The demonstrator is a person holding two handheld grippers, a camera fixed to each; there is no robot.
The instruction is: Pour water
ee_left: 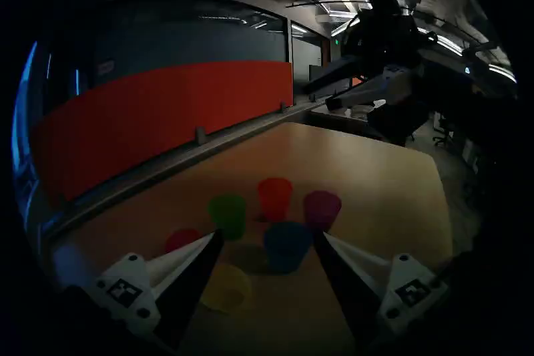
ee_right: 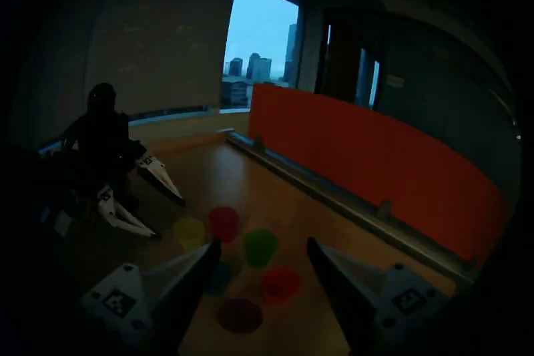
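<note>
**Hand-held left gripper (ee_left: 267,239) and right gripper (ee_right: 262,244) face each other, both spread wide**

From where I stand the room is dim. Both tools hang above a pale wooden table (ee_left: 374,175), one at each end of a cluster of cups. In the left gripper view, its two white fingers with dark inner faces stand far apart and touch no cup. A blue plastic cup (ee_left: 287,244) sits upright between the fingertips. A yellow plastic cup (ee_left: 227,287) stands nearer, just beside the left finger. Beyond the blue one stand a green plastic cup (ee_left: 227,214), an orange-red plastic cup (ee_left: 275,197) and a purple plastic cup (ee_left: 322,209). Off to the left is what looks like a crimson plastic cup (ee_left: 181,239), though the gloom makes its colour uncertain.

In the right gripper view, its fingers are just as widely parted, clear of the cups. The green cup stands between the tips, and the purple and orange-red ones are closest.

Each view shows the other gripper farther off, also spread, held by a person (ee_left: 384,29) seen as a dark silhouette. A long red-orange partition panel (ee_left: 167,109) runs along one table edge. A window (ee_right: 260,49) shows city towers.
</note>
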